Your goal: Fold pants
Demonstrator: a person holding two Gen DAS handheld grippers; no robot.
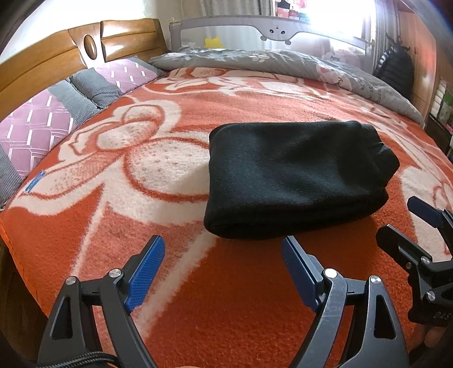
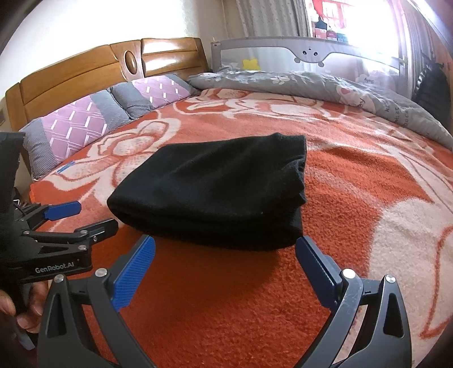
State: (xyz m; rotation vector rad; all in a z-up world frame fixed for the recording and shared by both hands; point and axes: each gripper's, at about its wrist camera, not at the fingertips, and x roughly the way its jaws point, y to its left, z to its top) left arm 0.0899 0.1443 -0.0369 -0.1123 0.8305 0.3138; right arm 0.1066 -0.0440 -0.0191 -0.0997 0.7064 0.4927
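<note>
The black pants (image 1: 294, 178) lie folded into a thick flat stack on the orange-and-white blanket (image 1: 170, 271); they also show in the right wrist view (image 2: 215, 192). My left gripper (image 1: 223, 246) is open and empty, held just short of the stack's near edge, to its left. My right gripper (image 2: 226, 246) is open and empty, just in front of the stack's near fold. The right gripper also shows at the right edge of the left wrist view (image 1: 402, 220), open. The left gripper shows at the left of the right wrist view (image 2: 93, 216), open.
Purple-and-grey pillows (image 1: 56, 119) lean on the wooden headboard (image 1: 56, 53) at the left. A grey patterned duvet (image 1: 283, 65) is bunched along the far side by a grey bed rail (image 1: 240, 27). A dark bag (image 1: 396, 70) stands at far right.
</note>
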